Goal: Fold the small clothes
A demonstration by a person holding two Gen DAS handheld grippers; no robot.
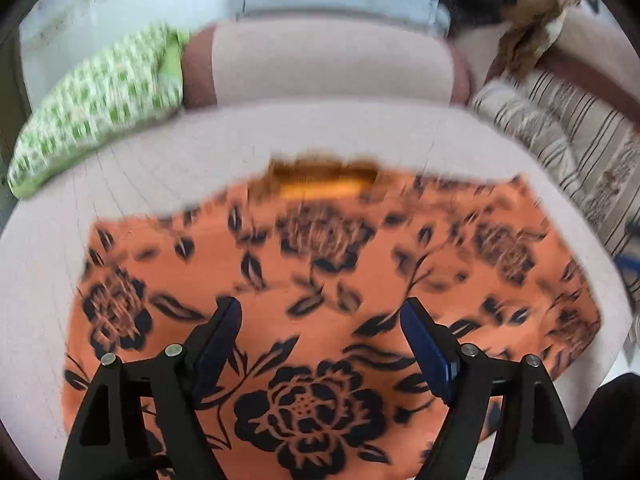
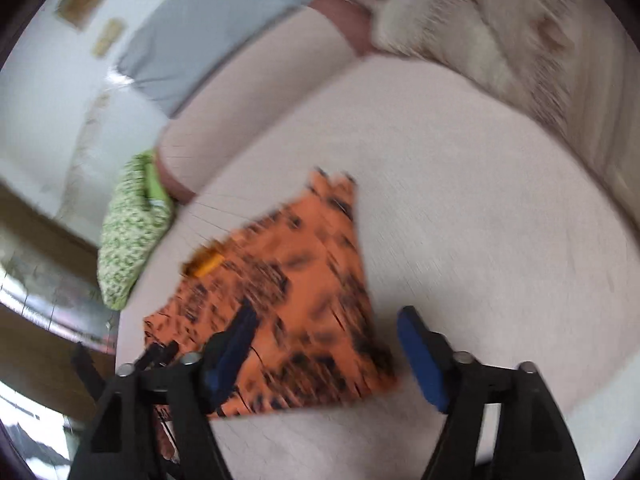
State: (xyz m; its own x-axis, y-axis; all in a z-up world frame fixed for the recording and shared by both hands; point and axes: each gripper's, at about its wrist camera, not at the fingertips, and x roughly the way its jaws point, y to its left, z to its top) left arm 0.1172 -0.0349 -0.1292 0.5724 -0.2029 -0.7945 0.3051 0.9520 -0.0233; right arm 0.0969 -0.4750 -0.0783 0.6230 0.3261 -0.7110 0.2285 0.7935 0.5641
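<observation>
Left wrist view: orange floral garment (image 1: 320,280) fills the lower frame, print sharp near the jaws: black roses and leaves on orange. A yellow-orange band (image 1: 324,184) sits at its far edge. Only this view shows the striped fabric (image 1: 560,136) far right and a brown-and-dark heap (image 1: 520,12) top right. The green-and-white patterned pillow (image 1: 100,108) lies far left, against the pinkish sofa (image 1: 320,60) backrest.

Right wrist view: heavy motion blur, frame tilted. It shows the garment's whole outline, which the left view crops: a rough triangle on the seat cushion (image 2: 480,220), one point far from the jaws, broad side near them. Same garment (image 2: 300,280), same yellow band (image 2: 204,264) on its left edge. Same pillow (image 2: 128,236) beyond it to the left. Fluffy white fabric (image 2: 460,32) top right, too blurred to identify.

Garment lies flat, single visible layer, some rippling at the far edge.

Left gripper (image 1: 320,312): jaws spread wide, nothing clamped; garment directly beneath and between them, contact not clear.

Right gripper (image 2: 324,320): jaws released, wide apart, nothing pinched. Left finger (image 2: 236,340) overlaps the garment's near corner; right finger (image 2: 416,344) is over bare cushion, just beside the garment's right edge.
</observation>
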